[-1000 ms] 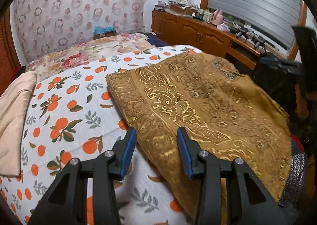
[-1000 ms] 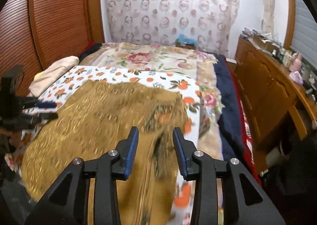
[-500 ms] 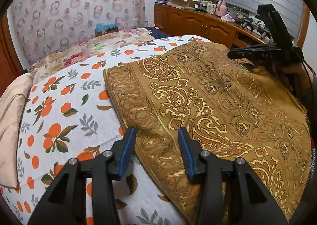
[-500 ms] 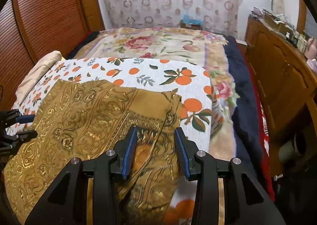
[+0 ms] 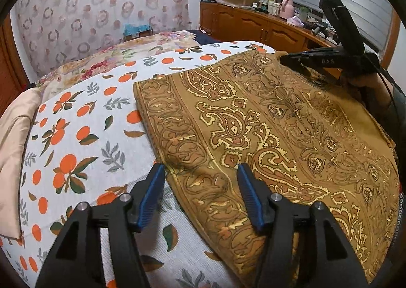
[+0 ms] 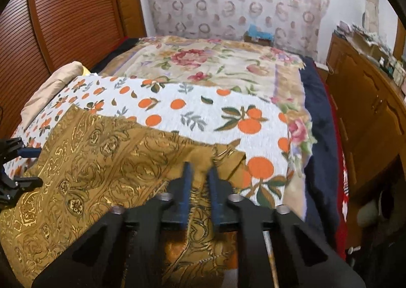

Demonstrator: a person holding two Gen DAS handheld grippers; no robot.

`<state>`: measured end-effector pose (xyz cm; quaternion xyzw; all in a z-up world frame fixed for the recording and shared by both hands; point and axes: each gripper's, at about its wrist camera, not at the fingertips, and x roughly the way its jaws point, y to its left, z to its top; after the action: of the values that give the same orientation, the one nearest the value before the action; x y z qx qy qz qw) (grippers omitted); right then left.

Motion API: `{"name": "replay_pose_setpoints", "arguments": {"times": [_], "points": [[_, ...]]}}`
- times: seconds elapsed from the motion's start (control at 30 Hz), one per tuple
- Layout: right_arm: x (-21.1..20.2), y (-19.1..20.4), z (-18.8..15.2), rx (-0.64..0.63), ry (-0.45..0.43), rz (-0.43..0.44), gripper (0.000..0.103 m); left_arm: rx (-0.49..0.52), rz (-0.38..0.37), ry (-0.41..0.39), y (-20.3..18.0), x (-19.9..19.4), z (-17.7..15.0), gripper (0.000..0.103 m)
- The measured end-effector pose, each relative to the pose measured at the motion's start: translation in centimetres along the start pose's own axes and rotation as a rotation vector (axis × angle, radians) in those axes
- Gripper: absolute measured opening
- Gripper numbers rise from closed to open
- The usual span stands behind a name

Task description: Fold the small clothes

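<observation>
A golden-brown garment with a paisley print lies spread flat on the bed. My left gripper straddles its near left edge. Its jaws are opening, and the cloth lies between the blue pads without being pressed. In the right wrist view the same garment fills the lower left. My right gripper is shut on a fold at its far right corner. The left wrist view shows that right gripper pinching the corner, and the right wrist view shows the left gripper at the far left edge.
Under the garment lies a white blanket with orange fruit print, with a floral quilt behind it. A beige folded cloth sits at the left edge. A wooden cabinet with clutter on top runs along the right.
The right gripper came down onto the garment's far right corner and closed on it. The left gripper's jaws spread wider over the near edge. The garment now lies flat and still.
</observation>
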<state>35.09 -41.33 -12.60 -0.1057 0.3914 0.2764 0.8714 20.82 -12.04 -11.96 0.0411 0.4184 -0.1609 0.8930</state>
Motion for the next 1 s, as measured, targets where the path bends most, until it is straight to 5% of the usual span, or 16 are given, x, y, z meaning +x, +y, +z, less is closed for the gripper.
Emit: {"name": "replay_pose_setpoints", "arguments": {"times": [0.27, 0.5, 0.73, 1.0], "points": [[-2.8, 0.2, 1.5, -0.02, -0.111, -0.089, 0.002, -0.002, -0.002, 0.0, 0.1, 0.0, 0.0, 0.06], [-1.6, 0.8, 1.8, -0.046, -0.074, -0.146, 0.002, -0.012, -0.02, 0.001, 0.5, -0.5, -0.1, 0.06], [-2.4, 0.3, 2.1, -0.015, -0.072, -0.234, 0.002, -0.056, -0.042, -0.071, 1.5, -5.4, -1.6, 0.06], [-7.6, 2.0, -0.4, 0.034, -0.106, -0.226, 0.031, -0.074, -0.083, -0.088, 0.5, -8.6, -4.8, 0.06]]}}
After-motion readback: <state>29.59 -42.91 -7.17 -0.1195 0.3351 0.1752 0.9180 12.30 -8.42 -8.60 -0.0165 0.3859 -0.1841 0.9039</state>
